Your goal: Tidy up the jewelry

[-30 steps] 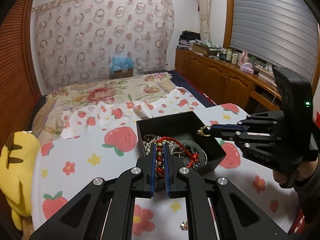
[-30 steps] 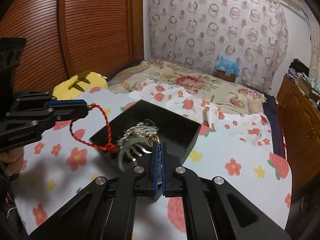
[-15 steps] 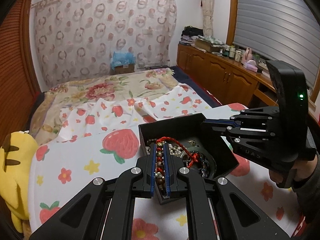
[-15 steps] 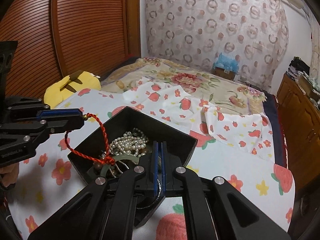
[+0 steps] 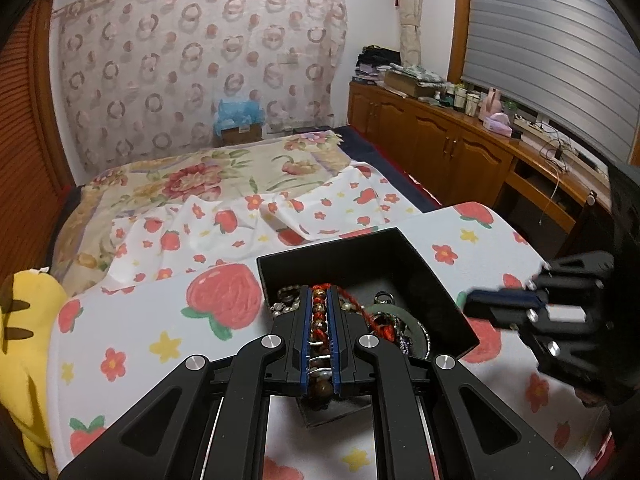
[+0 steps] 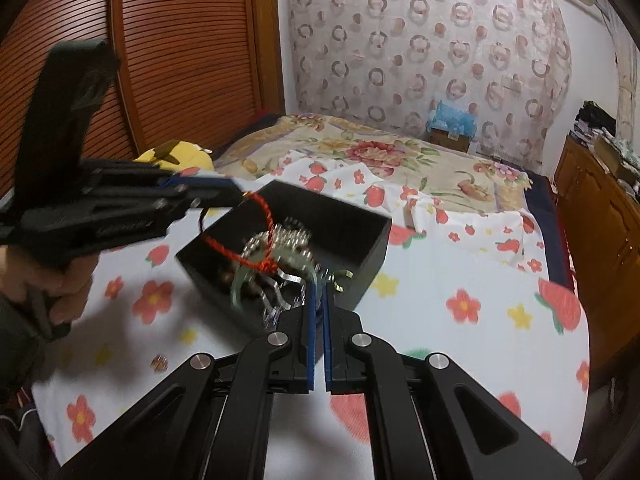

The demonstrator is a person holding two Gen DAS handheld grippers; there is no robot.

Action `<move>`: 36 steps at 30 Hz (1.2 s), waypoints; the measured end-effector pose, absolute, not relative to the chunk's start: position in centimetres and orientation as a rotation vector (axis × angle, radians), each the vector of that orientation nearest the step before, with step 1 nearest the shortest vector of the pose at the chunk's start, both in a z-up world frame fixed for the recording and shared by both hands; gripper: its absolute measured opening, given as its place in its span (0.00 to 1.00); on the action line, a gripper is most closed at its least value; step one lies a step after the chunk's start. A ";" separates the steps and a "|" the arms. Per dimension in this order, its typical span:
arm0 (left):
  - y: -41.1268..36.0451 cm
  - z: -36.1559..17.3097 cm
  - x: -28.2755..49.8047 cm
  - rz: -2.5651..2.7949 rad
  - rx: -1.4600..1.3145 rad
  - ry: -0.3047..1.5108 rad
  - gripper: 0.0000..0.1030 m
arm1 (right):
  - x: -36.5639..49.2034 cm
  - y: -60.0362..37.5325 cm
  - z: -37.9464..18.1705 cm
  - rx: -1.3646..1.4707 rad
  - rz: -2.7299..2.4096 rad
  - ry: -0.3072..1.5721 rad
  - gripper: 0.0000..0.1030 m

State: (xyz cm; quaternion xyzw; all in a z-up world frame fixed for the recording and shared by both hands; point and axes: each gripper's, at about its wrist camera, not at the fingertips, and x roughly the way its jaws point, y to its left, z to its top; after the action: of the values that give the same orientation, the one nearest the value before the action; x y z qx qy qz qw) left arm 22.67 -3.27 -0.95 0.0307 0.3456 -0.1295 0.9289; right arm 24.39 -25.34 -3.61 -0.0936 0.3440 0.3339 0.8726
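Two tools over a black box (image 5: 432,280) of jewelry that sits on a strawberry-and-flower sheet (image 5: 132,328) on the bed. Left tool (image 5: 320,296) is closed narrow on a red cord bracelet (image 6: 262,210); in the right wrist view the cord runs from its tip (image 6: 236,190) down to a red knot (image 6: 266,266) lying on the pile in the box. Left wrist view shows red cord and brown beads (image 5: 319,316) between its blue pads (image 5: 306,332). Right tool (image 6: 319,286) has its jaws nearly together at the near corner of the box; a small gold ring-shaped piece (image 6: 343,278) sits just beside its tip, cannot tell if it is pinched. In the left wrist view the right tool is blurred, just beside the box's right wall. Box contents: pearl strand (image 6: 286,240), pale green bangle (image 6: 240,280), silver pieces (image 6: 280,300), dark beads. Small round item (image 6: 159,362) lies on the sheet, left of the box in the right wrist view. Person's hand (image 6: 48,280) grips the left tool's handle. Yellow plush toy (image 5: 24,340) at the bed's left edge. Wooden cabinets (image 5: 440,152) along the right wall, patterned curtain (image 5: 200,68) behind.
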 end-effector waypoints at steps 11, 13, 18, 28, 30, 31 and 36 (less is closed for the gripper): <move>-3.6 -0.7 22.4 -0.260 0.063 0.707 0.21 | 20.6 -26.7 -4.5 -0.182 0.711 0.741 0.24; -3.5 -0.6 22.2 -0.257 0.063 0.700 0.30 | 19.7 -26.6 -4.8 -0.189 0.712 0.746 0.26; -2.7 -1.0 20.3 -0.254 0.057 0.698 0.45 | 17.7 -26.4 -6.3 -0.205 0.734 0.789 0.26; -1.0 -3.7 16.5 -0.240 0.060 0.757 0.67 | 15.5 -24.8 -8.5 -0.262 0.805 0.863 0.26; -0.6 -4.1 15.9 -0.236 0.057 0.770 0.67 | 15.2 -24.3 -8.7 -0.289 0.807 0.871 0.26; -0.3 -4.4 15.6 -0.234 0.054 0.778 0.67 | 15.2 -24.2 -8.6 -0.293 0.807 0.870 0.26; 0.1 -5.4 14.5 -0.233 0.057 0.807 0.67 | 15.5 -24.0 -8.4 -0.289 0.799 0.880 0.12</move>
State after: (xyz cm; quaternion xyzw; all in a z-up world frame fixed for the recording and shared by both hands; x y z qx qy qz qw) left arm 14.48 0.07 -5.41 0.0274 0.3919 -0.1131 0.9126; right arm 15.53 -23.96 -8.45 -0.1355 0.4130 0.3749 0.8188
